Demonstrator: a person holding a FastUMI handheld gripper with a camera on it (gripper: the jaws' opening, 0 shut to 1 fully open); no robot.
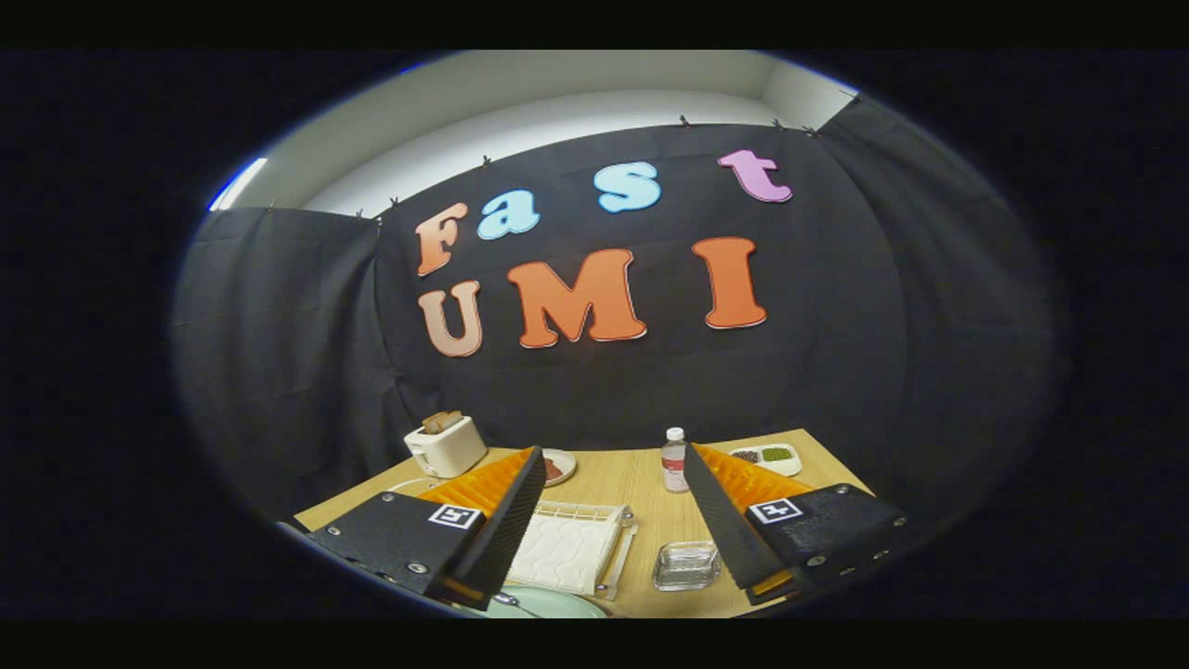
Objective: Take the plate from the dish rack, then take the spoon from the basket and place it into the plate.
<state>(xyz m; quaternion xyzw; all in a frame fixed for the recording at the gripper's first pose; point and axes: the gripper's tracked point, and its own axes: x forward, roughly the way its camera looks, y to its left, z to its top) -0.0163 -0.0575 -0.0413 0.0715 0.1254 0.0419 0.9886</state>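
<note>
- Hovering above the wooden worktop (641,478), my gripper (608,465) has its 2 fingers spread wide apart, released, with nothing held between them.
- Beyond my left finger (506,520), at the far left of the worktop, stands a cream toaster (446,444) with bread slices poking out of its top, close against the black cloth wall.
- Just past that finger's tip sits a small round dish (560,466) with something dark reddish on it; the finger hides part of it.
- Between my fingers, nearer to the left one, lies the white dish rack (571,548), with pale ribbed slots and a clear edge on its right side.
- Below the rack, right at my near side, a pale green plate (548,606) shows only as a curved rim; something thin and shiny lies at its left edge, but I cannot tell what it is.
- Right of the rack rests a small clear glass dish (685,566), just beside my right finger (720,525).
- Farther back, between the fingertips, a clear bottle (674,460) with a white cap stands upright.
- Beyond my right finger, at the far right of the worktop, sits a white tray (769,456) with a dark portion and a green portion.
</note>
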